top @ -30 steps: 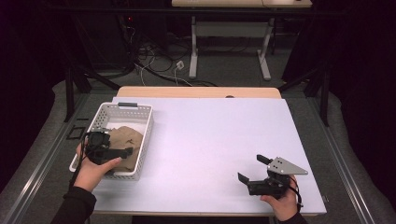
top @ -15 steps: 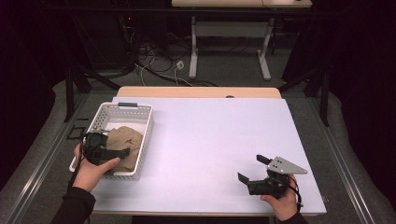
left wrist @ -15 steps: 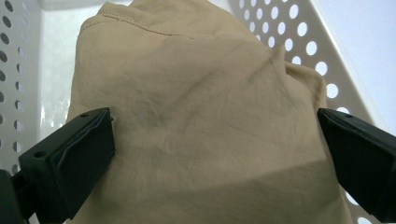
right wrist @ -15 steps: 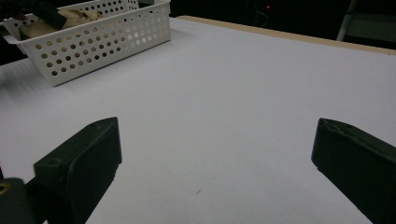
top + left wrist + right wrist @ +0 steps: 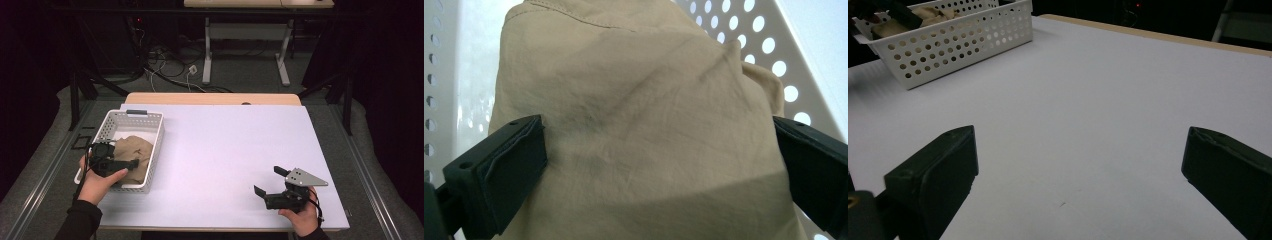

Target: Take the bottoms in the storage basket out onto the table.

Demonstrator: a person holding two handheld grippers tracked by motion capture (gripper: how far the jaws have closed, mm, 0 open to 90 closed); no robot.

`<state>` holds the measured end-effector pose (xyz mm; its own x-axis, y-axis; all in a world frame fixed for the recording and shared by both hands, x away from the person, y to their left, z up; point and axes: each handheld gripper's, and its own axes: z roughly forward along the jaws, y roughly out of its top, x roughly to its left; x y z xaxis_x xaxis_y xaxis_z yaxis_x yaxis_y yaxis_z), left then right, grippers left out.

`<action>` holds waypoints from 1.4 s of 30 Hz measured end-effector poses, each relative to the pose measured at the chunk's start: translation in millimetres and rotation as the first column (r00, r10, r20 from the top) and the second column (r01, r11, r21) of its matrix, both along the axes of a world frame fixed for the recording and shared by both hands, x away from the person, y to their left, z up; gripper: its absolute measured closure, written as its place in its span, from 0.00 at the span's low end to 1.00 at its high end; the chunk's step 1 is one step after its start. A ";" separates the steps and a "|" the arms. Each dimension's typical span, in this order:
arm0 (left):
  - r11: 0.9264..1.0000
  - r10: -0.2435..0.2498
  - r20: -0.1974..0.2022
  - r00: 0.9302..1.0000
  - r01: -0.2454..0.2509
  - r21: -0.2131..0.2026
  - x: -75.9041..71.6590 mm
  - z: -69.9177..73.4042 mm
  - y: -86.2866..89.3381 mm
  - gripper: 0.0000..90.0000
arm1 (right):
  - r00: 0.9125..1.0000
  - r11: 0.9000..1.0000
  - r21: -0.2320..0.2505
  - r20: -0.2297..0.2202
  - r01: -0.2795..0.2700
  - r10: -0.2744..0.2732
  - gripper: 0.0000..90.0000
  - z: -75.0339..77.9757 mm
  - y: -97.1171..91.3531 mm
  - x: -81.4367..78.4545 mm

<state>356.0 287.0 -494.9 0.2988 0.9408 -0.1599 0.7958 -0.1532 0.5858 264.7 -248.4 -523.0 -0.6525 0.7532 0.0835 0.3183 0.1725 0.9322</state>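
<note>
Left tongs are inside the white perforated basket at the tabletop's left side, held by the person's left hand. In the left gripper view the jaws stand wide apart, one on each side of the tan cloth — the left jaw's pad is right at the cloth's edge, maybe touching; the right jaw is just beside its other edge. Not clamped on it. The cloth is crumpled, lying in the basket w/ the holed walls behind it on both sides; a seam runs along its top edge. No label, brand or print readable on cloth or basket.

In the high view the cloth fills the basket's middle and near half, and the basket sits near the left edge of the white tabletop.

Right tongs are at the near right of the tabletop, in the person's right hand, grey three-cornered plate on top. Jaws wide apart, nothing between them — the right gripper view looks across bare white surface twd the basket far off at upper left, w/ a bit of tan cloth over its rim. Well apart from the left hand's work. No writing legible anywhere.
</note>
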 end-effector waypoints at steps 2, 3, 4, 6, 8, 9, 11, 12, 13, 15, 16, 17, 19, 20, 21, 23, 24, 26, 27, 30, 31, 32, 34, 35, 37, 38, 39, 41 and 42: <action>1.000 -0.003 -0.005 1.000 0.003 0.001 0.5 -0.7 -0.5 0.00 | 1.000 1.000 0.000 -0.002 0.000 0.000 0.02 0.0 0.0 0.1; 1.000 -0.006 -0.009 1.000 0.006 0.004 0.9 -1.1 -0.6 0.00 | 1.000 1.000 0.000 -0.002 0.000 0.000 0.02 0.0 0.0 0.1; 1.000 -0.008 -0.011 1.000 0.008 0.004 1.1 -1.3 -0.6 0.00 | 1.000 1.000 0.000 -0.002 0.000 0.000 0.02 0.0 0.0 0.1; 1.000 -0.012 -0.016 1.000 0.012 0.004 1.9 -2.0 -0.9 0.00 | 1.000 1.000 -0.001 -0.003 0.000 0.000 0.02 -0.1 0.0 0.3; 1.000 -0.014 -0.018 1.000 0.014 0.006 2.1 -2.2 -1.1 0.00 | 1.000 1.000 -0.002 -0.004 0.000 0.000 0.02 -0.2 0.0 0.3; 1.000 -0.016 -0.020 1.000 0.016 0.006 2.4 -2.4 -1.2 0.00 | 1.000 1.000 0.000 -0.001 -0.001 0.001 0.02 -0.4 0.2 0.5; 1.000 -0.020 -0.025 0.999 0.020 0.010 2.8 -3.2 -1.9 0.00 | 1.000 1.000 -0.001 0.000 -0.004 0.004 0.02 -0.5 0.4 0.5; 1.000 -0.022 -0.031 0.999 0.023 0.012 3.1 -3.6 -2.4 0.00 | 1.000 1.000 -0.004 -0.001 -0.004 0.004 0.02 -0.5 0.4 0.6; 1.000 -0.022 -0.033 0.999 0.022 0.012 3.2 -3.8 -2.8 0.00 | 1.000 1.000 -0.003 -0.003 -0.004 0.004 0.02 -0.6 0.5 0.7; 1.000 -0.023 -0.037 0.999 0.024 0.017 3.6 -4.2 -3.3 0.00 | 1.000 1.000 -0.003 -0.005 -0.004 0.004 0.02 -0.7 0.8 0.5; 0.999 -0.026 -0.038 0.999 0.026 0.018 3.9 -4.4 -3.5 0.00 | 1.000 1.000 -0.004 -0.005 -0.005 0.005 0.02 -0.7 0.9 0.4; 0.999 -0.027 -0.038 0.999 0.027 0.020 4.0 -4.7 -3.8 0.00 | 1.000 1.000 -0.005 -0.006 -0.007 0.007 0.02 -0.7 0.9 0.4; 0.999 -0.026 -0.040 0.999 0.027 0.020 4.4 -5.4 -4.2 0.00 | 1.000 1.000 -0.005 -0.005 -0.009 0.009 0.02 -1.0 0.9 0.8; 0.999 -0.026 -0.042 0.999 0.027 0.021 4.6 -5.6 -4.5 0.00 | 1.000 1.000 -0.006 -0.006 -0.008 0.008 0.02 -1.0 0.9 0.8; 1.000 -0.023 -0.045 0.999 0.024 0.020 4.7 -5.8 -5.1 0.00 | 1.000 1.000 -0.006 -0.007 -0.008 0.008 0.02 -1.0 1.1 0.8; 1.000 -0.023 -0.050 0.998 0.024 0.019 5.4 -6.1 -5.4 0.00 | 1.000 1.000 -0.007 -0.007 -0.009 0.009 0.02 -1.1 1.2 0.8; 1.000 -0.020 -0.054 0.998 0.021 0.018 5.8 -6.5 -5.6 0.00 | 1.000 1.000 -0.007 -0.007 -0.009 0.009 0.02 -1.1 1.2 0.8; 1.000 -0.018 -0.058 0.998 0.019 0.021 6.5 -7.0 -6.3 0.00 | 1.000 1.000 -0.005 -0.003 -0.007 0.007 0.02 -1.2 1.5 0.8; 1.000 -0.017 -0.058 0.998 0.018 0.022 6.7 -7.3 -6.8 0.00 | 1.000 1.000 -0.005 -0.003 -0.007 0.007 0.02 -1.2 1.5 0.8; 0.999 -0.011 -0.063 0.998 0.013 0.029 7.3 -8.1 -8.5 0.00 | 1.000 1.000 -0.008 -0.005 -0.007 0.007 0.02 -1.3 1.6 0.8; 0.999 -0.009 -0.066 0.998 0.011 0.031 7.5 -8.2 -9.1 0.00 | 1.000 1.000 -0.008 -0.009 -0.007 0.007 0.02 -1.2 1.6 0.8; 0.999 -0.008 -0.067 0.998 0.011 0.032 7.7 -8.3 -9.6 0.00 | 1.000 1.000 -0.009 -0.010 -0.008 0.008 0.02 -1.2 1.6 0.9; 0.999 -0.011 -0.073 0.997 0.014 0.042 8.3 -8.5 -10.3 0.00 | 1.000 1.000 -0.008 -0.007 -0.007 0.007 0.02 -1.4 1.8 0.8; 0.999 -0.012 -0.076 0.997 0.015 0.044 8.5 -8.7 -10.6 0.00 | 1.000 1.000 -0.009 -0.005 -0.008 0.008 0.02 -1.3 1.7 0.9; 0.999 -0.014 -0.083 0.996 0.019 0.049 8.9 -8.9 -11.5 0.00 | 1.000 1.000 -0.011 -0.007 -0.009 0.009 0.02 -1.3 1.6 0.9; 0.998 -0.015 -0.086 0.996 0.019 0.054 9.1 -9.2 -12.1 0.00 | 1.000 1.000 -0.011 -0.007 -0.009 0.009 0.02 -1.3 1.7 0.9; 0.998 -0.015 -0.087 0.996 0.020 0.056 9.3 -9.4 -12.4 0.00 | 1.000 1.000 -0.011 -0.009 -0.009 0.009 0.02 -1.2 1.7 0.9; 0.998 -0.016 -0.095 0.995 0.022 0.064 9.7 -9.8 -13.5 0.00 | 1.000 1.000 -0.013 -0.008 -0.011 0.011 0.02 -1.3 1.7 1.0; 0.997 -0.017 -0.095 0.995 0.024 0.068 10.1 -10.1 -13.8 0.00 | 1.000 1.000 -0.014 -0.008 -0.012 0.012 0.02 -1.4 1.8 1.0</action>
